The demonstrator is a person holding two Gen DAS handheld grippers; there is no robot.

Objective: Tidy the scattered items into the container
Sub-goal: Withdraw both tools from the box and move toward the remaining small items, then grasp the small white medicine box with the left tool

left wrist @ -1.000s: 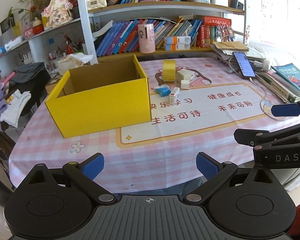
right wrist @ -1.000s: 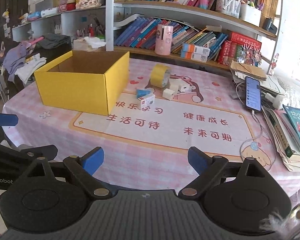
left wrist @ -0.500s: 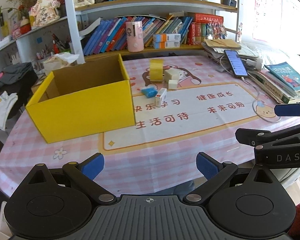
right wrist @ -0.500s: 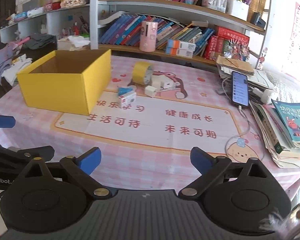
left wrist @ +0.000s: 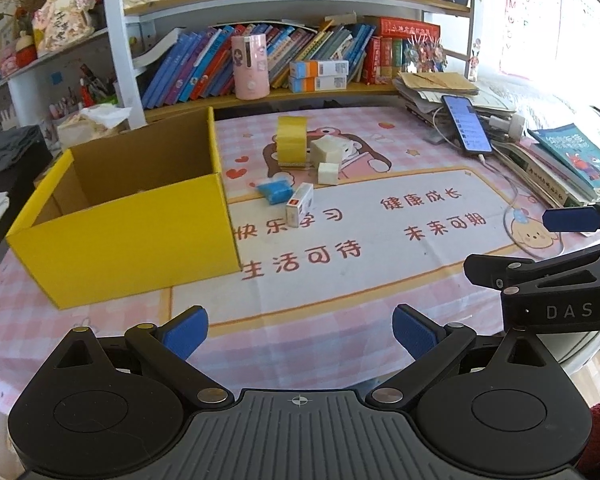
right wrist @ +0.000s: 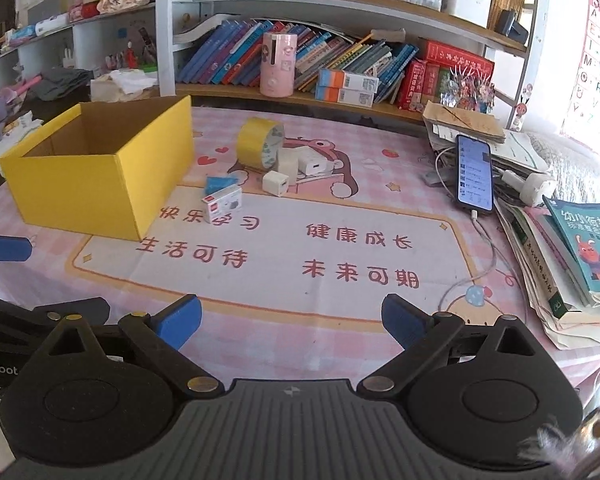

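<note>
I note the table (left wrist: 80, 332) with its pink checked cloth filling the middle of both views. The yellow box (left wrist: 132, 236) sits open-topped at centre left of the left wrist view, and I see nothing inside it. The items lie clustered just right of the box, at upper centre: yellow tape roll (left wrist: 293, 141) on edge, two white cubes (left wrist: 327, 152) touching it, blue packet (left wrist: 275, 191), small white carton (left wrist: 299, 205). A phone (right wrist: 475, 172) lies at right. My left gripper (left wrist: 300, 332) and right gripper (right wrist: 292, 320) hold their jaws wide apart, gripping nothing; every item lies well beyond the fingertips, above them in frame.
</note>
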